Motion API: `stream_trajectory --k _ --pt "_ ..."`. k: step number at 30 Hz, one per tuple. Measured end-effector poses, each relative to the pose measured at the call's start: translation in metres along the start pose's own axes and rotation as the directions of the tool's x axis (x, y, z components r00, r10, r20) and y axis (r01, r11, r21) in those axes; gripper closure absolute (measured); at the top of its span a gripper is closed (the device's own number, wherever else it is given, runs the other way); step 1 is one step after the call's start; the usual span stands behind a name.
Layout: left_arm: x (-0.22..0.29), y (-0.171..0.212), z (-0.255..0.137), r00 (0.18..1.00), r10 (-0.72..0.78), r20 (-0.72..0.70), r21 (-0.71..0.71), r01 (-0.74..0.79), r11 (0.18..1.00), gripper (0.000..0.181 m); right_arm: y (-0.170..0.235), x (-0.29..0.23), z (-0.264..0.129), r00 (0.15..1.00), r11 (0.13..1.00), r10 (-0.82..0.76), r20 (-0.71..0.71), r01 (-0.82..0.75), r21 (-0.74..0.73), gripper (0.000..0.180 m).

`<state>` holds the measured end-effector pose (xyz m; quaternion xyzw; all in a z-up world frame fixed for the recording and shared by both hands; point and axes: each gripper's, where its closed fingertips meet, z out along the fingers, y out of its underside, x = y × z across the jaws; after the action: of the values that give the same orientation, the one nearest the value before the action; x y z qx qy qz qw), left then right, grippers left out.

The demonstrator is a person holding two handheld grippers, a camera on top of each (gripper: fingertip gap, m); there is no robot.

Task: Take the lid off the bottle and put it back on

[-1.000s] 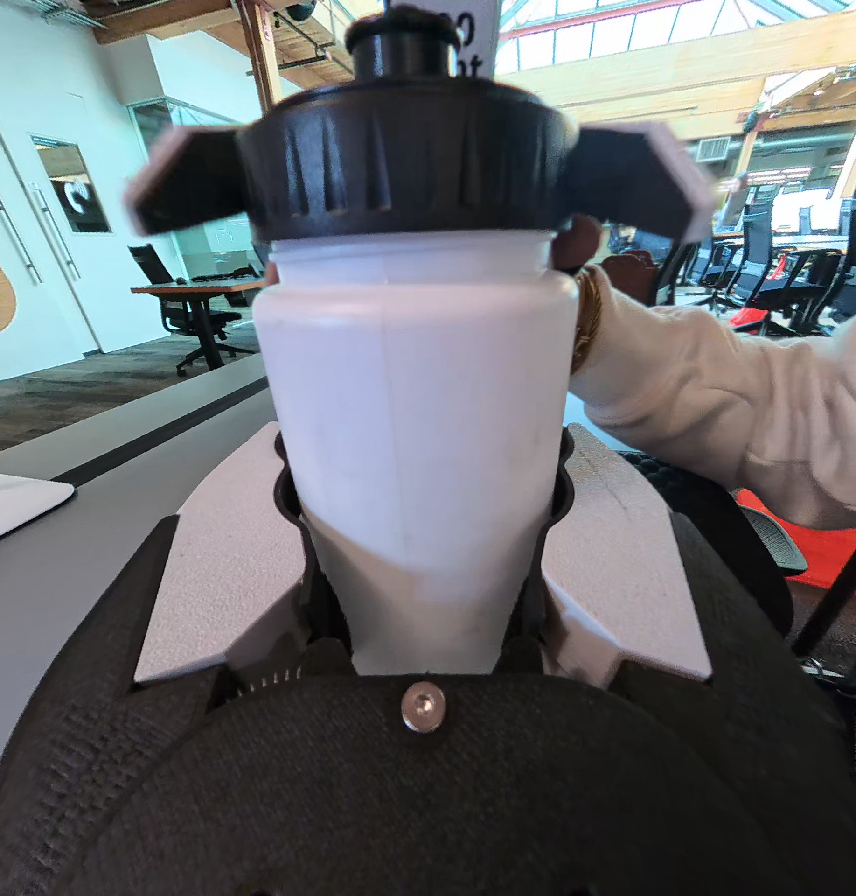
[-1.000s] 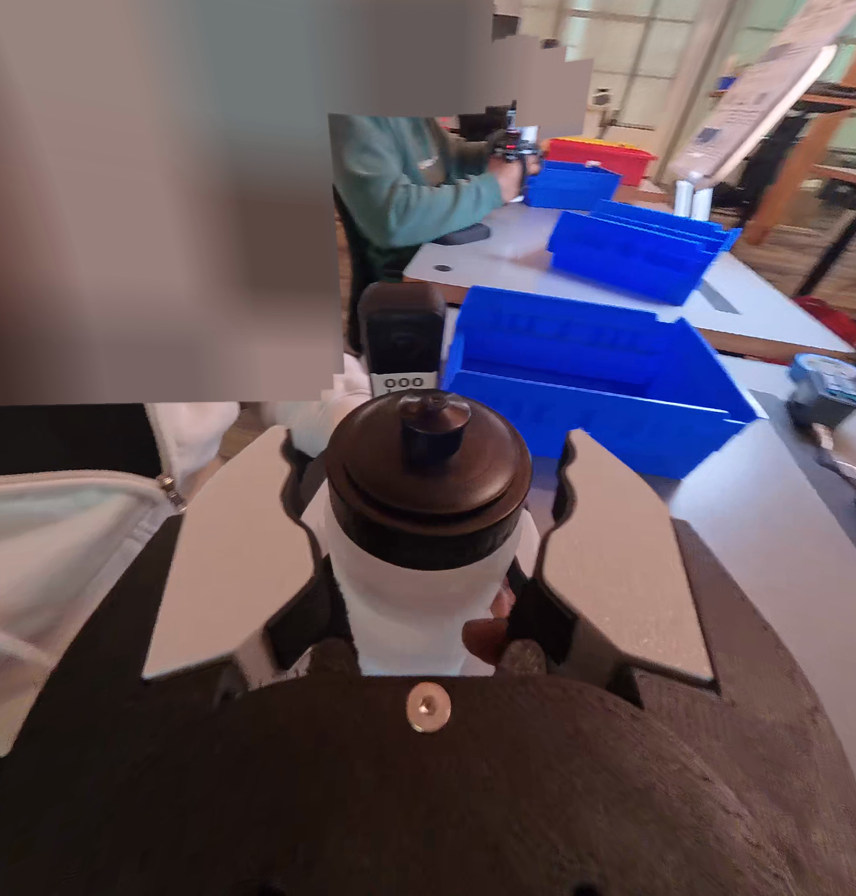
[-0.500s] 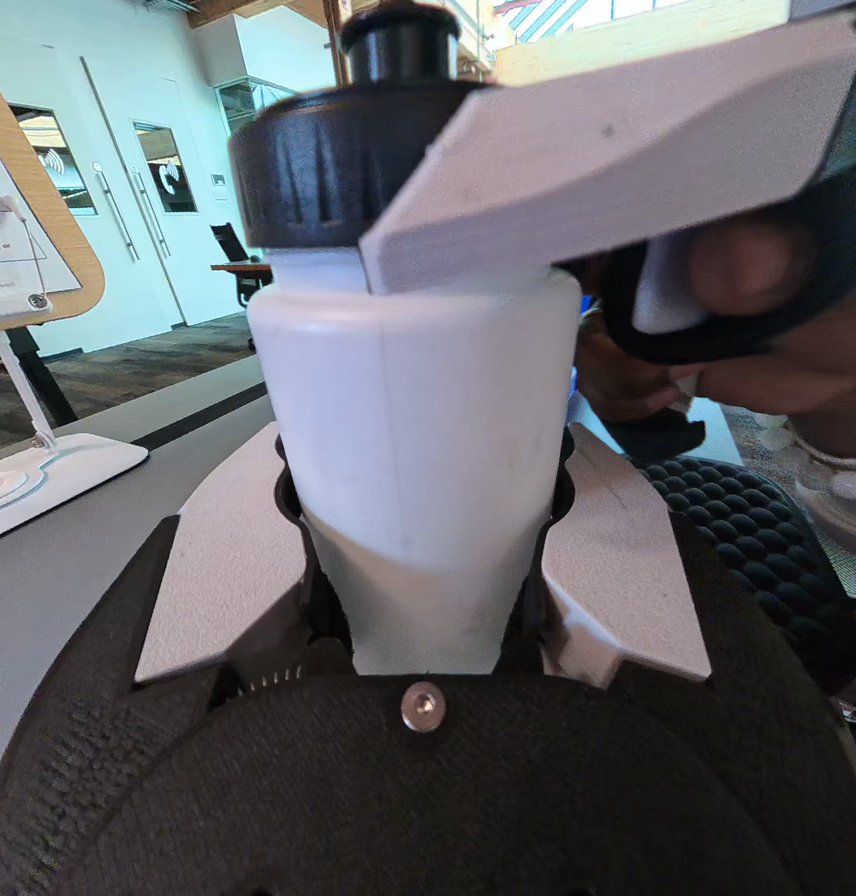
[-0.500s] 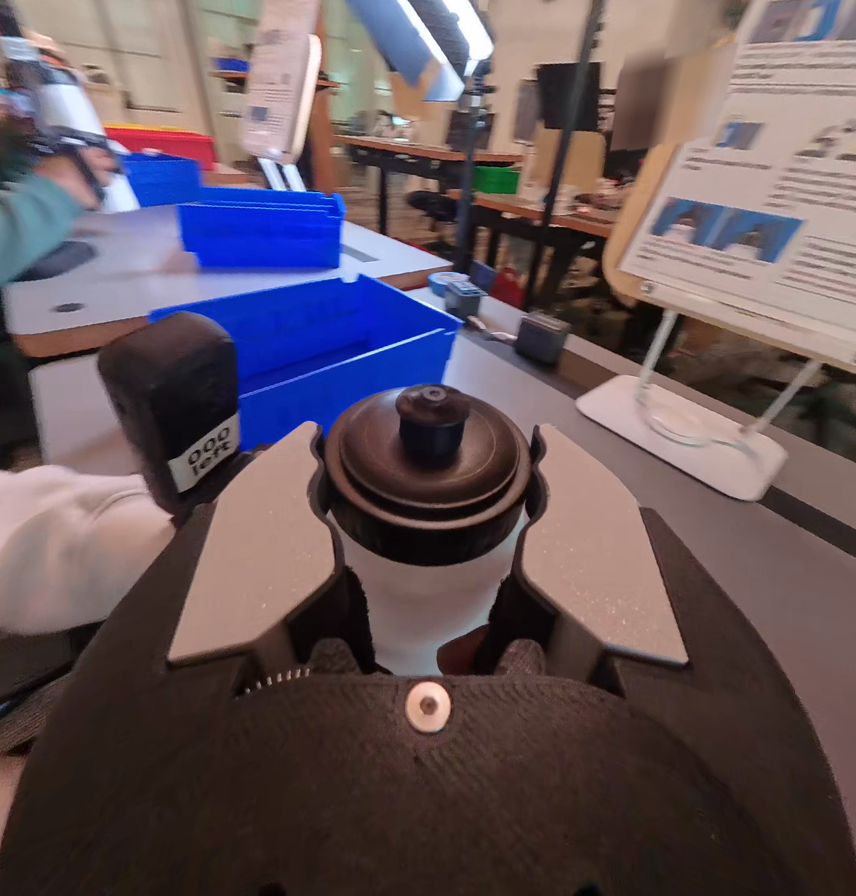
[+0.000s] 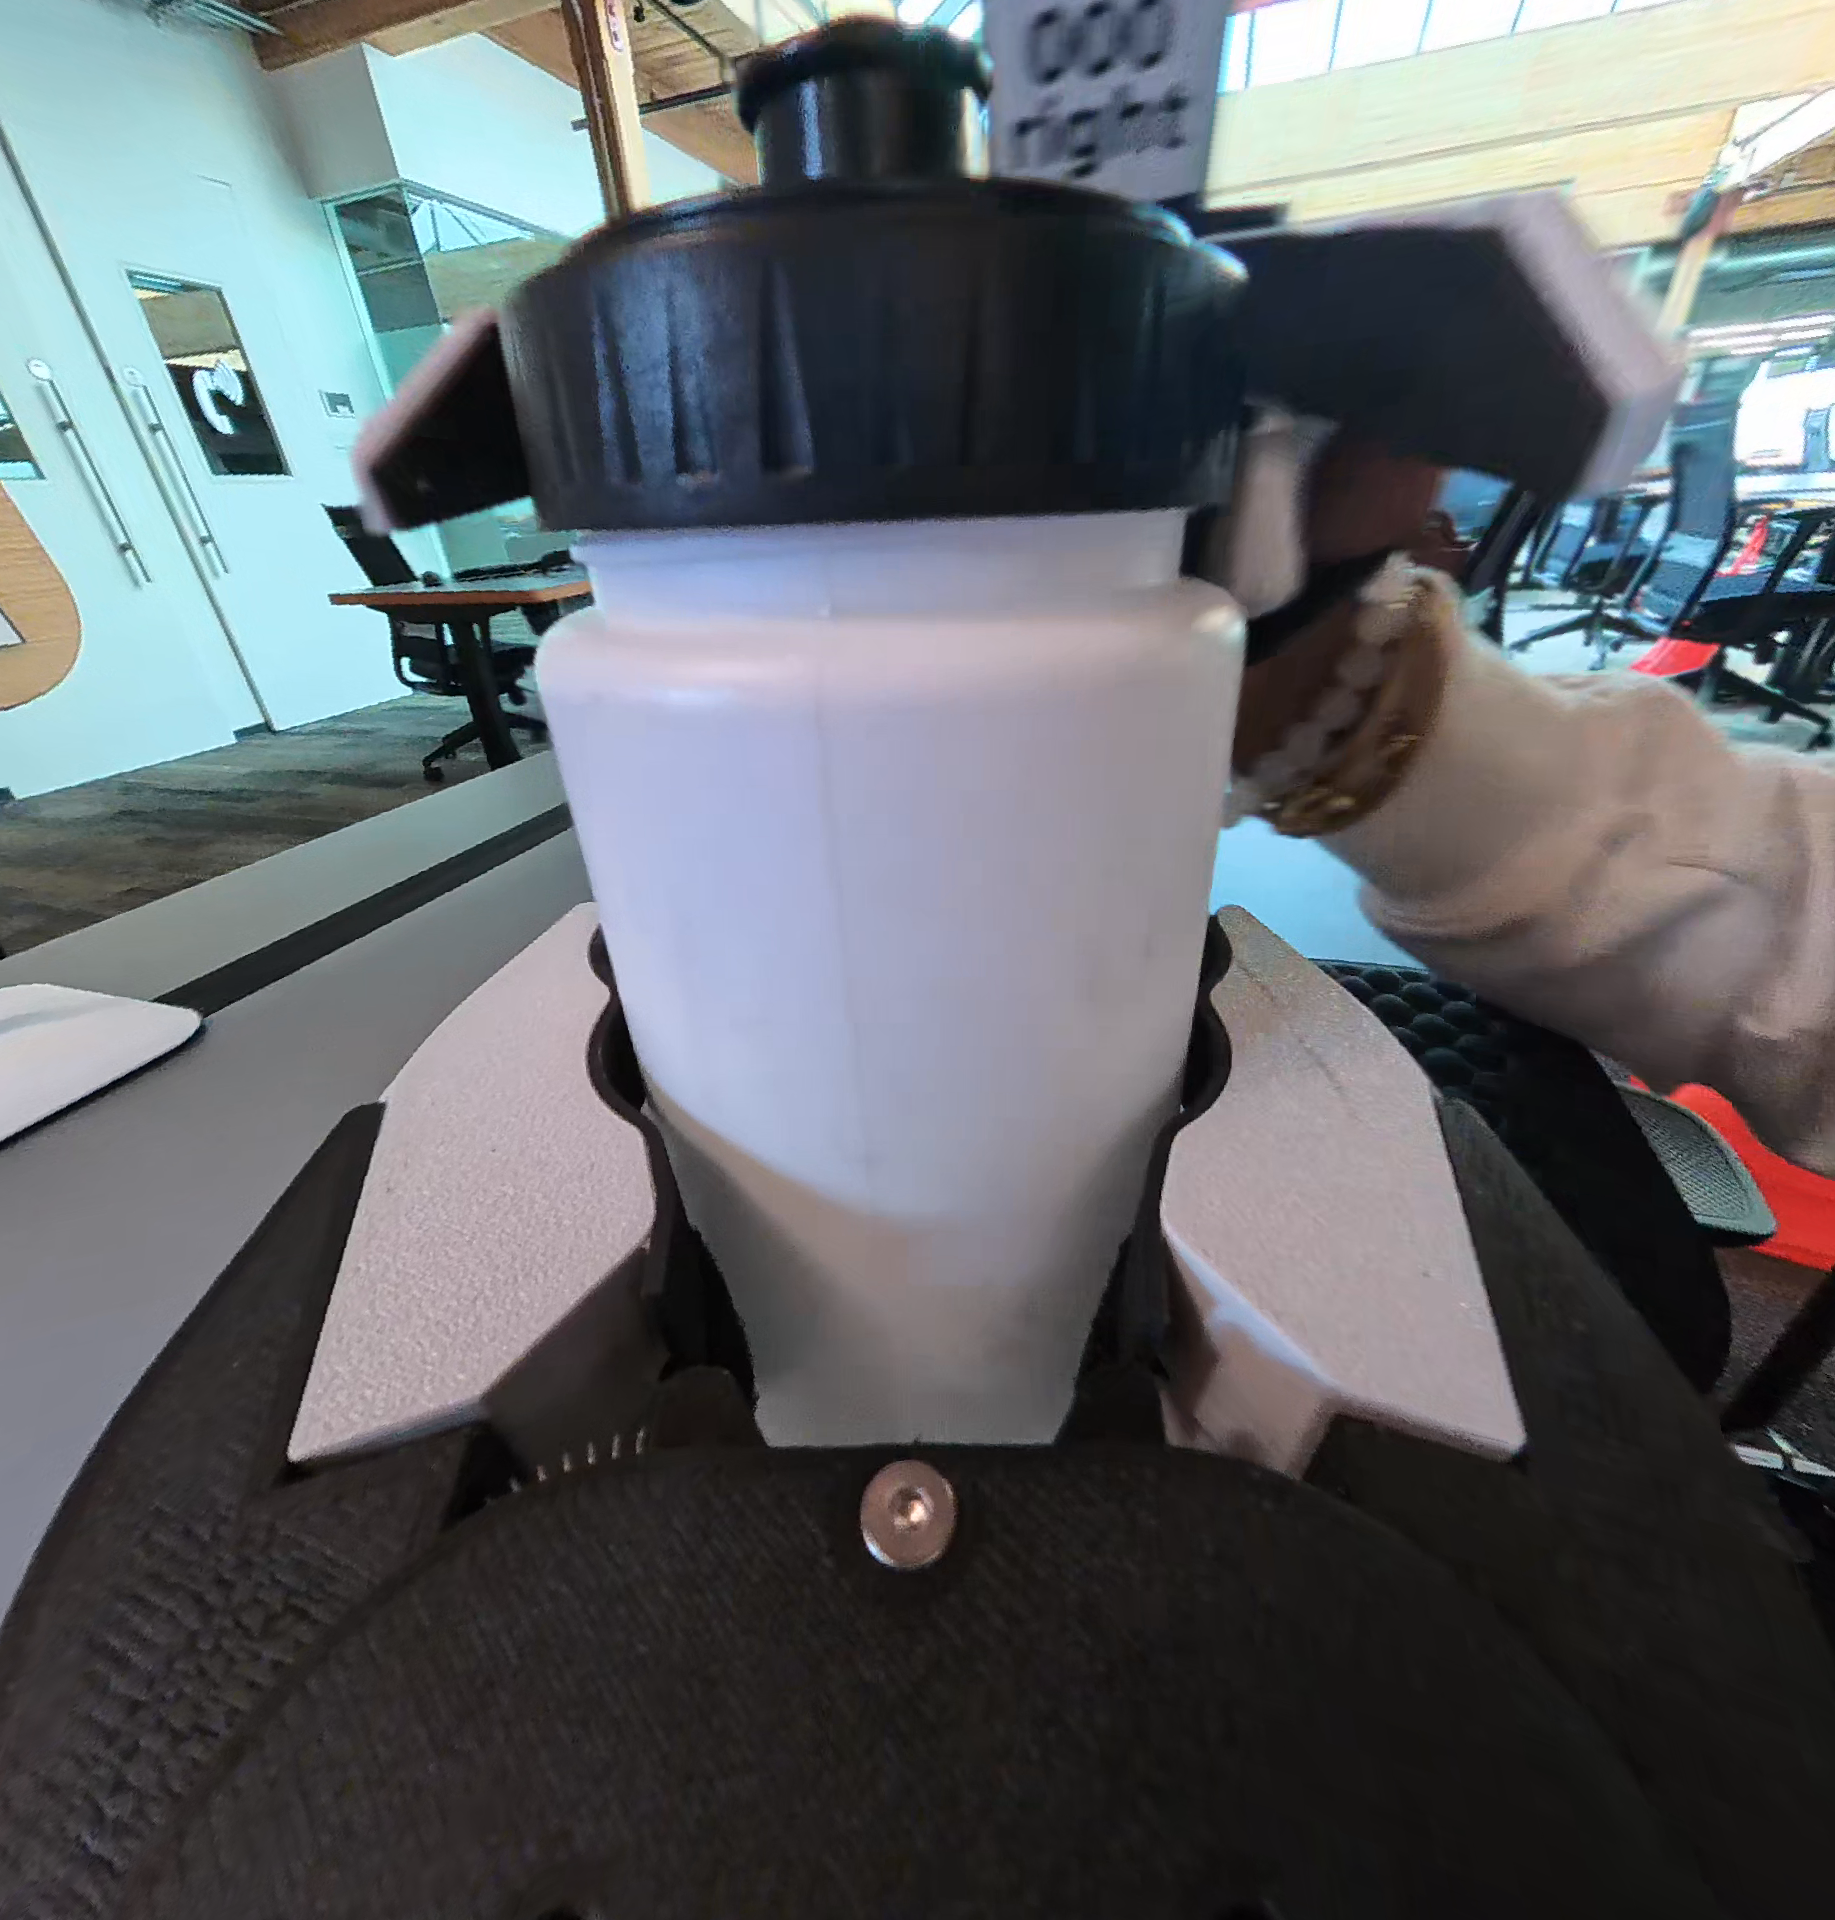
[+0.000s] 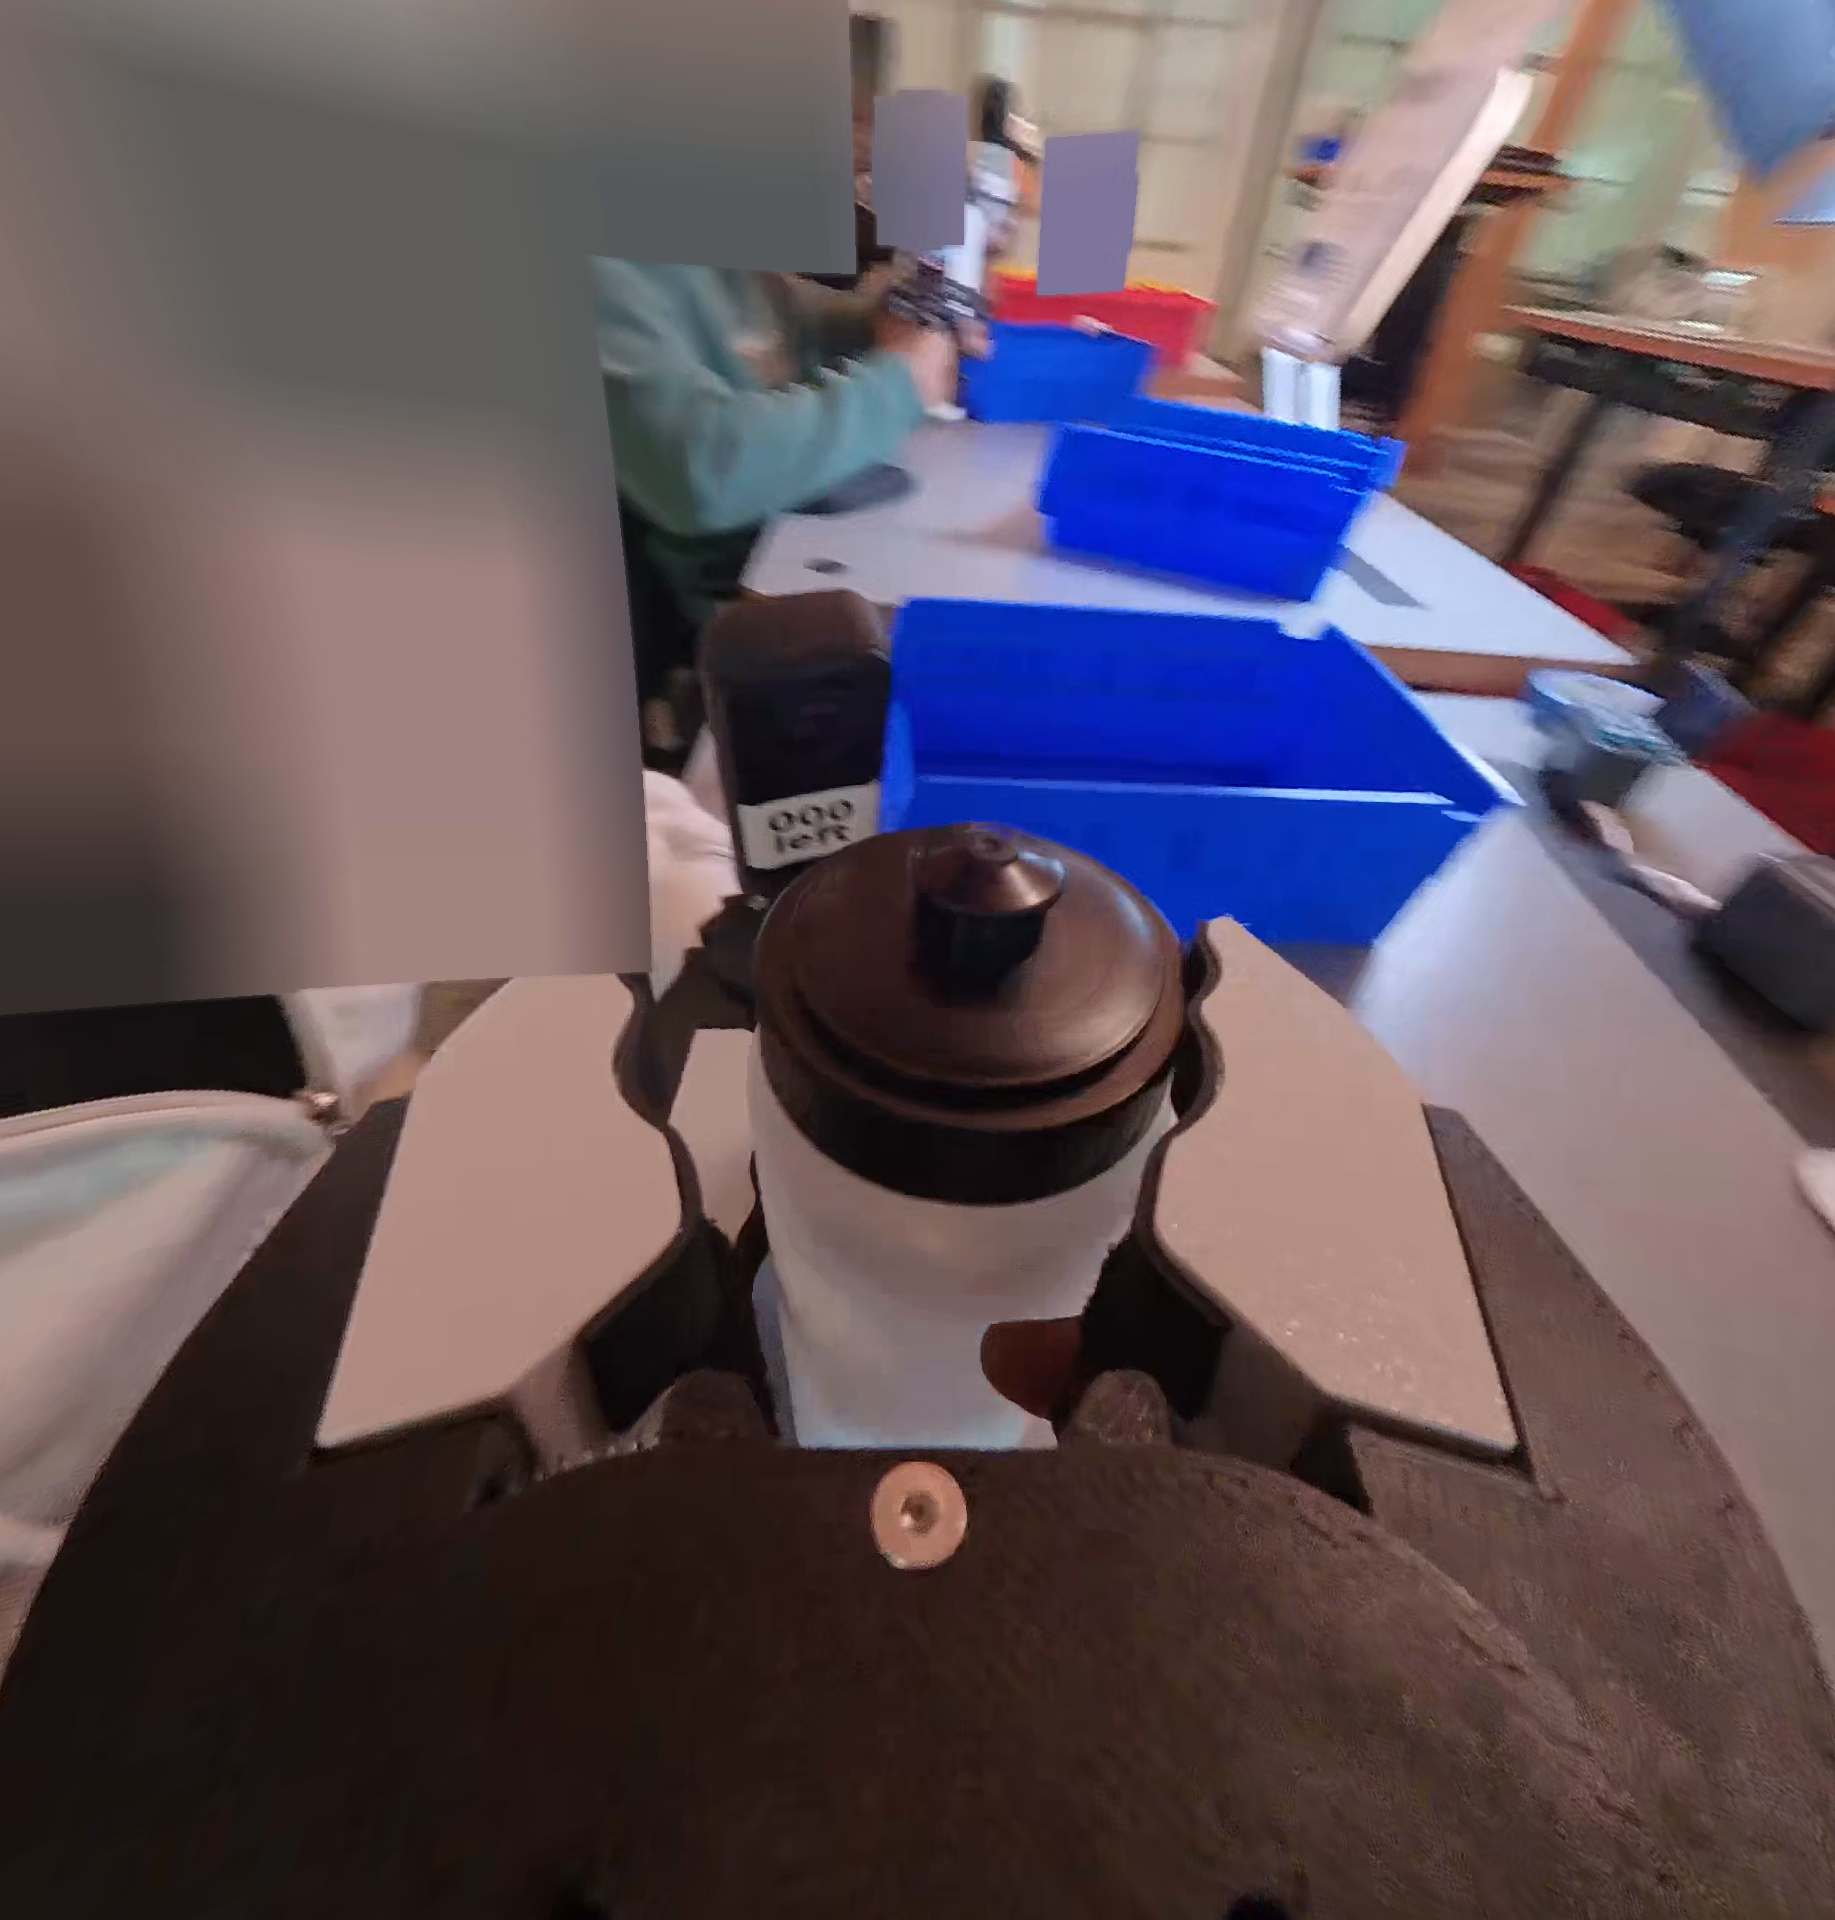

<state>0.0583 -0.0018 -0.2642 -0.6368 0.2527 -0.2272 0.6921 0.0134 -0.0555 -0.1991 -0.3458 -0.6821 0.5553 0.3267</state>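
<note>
- The left gripper (image 5: 908,1122) pinches the lower body of a white plastic bottle (image 5: 892,883), held upright above the grey table (image 5: 165,1195).
- The black ribbed lid (image 5: 871,384) sits on the bottle's neck.
- The right gripper (image 6: 928,1132) has its fingers at either side of the lid; whether they press it cannot be told.
- A small white label with writing is on each gripper's camera.
- An open blue bin (image 6: 1183,790) stands behind on the table; its contents are not visible.

Left gripper (image 5: 908,1039) fingers clamped; right gripper (image 6: 918,1049) fingers spread.

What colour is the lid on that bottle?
Black. The lid has a ribbed rim and sits on the white bottle; the left wrist view shows it best.
</note>
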Motion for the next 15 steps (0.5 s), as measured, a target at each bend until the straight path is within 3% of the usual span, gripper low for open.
stream_trajectory --k 3,5,8,12,15 --pt "-0.001 0.000 0.000 1.000 -0.013 -0.002 0.005 0.013 1.000 0.078 -0.001 0.006 0.005 0.993 0.998 0.031 0.111 -0.037 0.059 0.098" --pt "-0.002 0.000 0.000 1.000 -0.011 0.013 0.000 0.011 1.000 0.078 -0.003 0.008 0.005 0.996 0.994 0.053 0.073 -0.060 0.091 0.099" --pt "-0.003 0.000 0.001 0.998 0.003 0.057 -0.010 -0.002 1.000 0.078 -0.001 0.014 0.004 0.985 0.993 0.080 -0.152 -0.066 0.093 0.099" --pt "-0.004 0.001 0.002 0.995 0.023 0.102 -0.020 -0.021 1.000 0.078 0.003 0.023 -0.002 0.852 0.994 0.105 -0.512 -0.097 0.043 0.099" --pt "-0.003 0.000 0.001 0.995 0.026 0.095 -0.016 -0.024 1.000 0.078 0.002 0.025 -0.005 0.779 0.993 0.115 -0.617 -0.094 0.067 0.099"
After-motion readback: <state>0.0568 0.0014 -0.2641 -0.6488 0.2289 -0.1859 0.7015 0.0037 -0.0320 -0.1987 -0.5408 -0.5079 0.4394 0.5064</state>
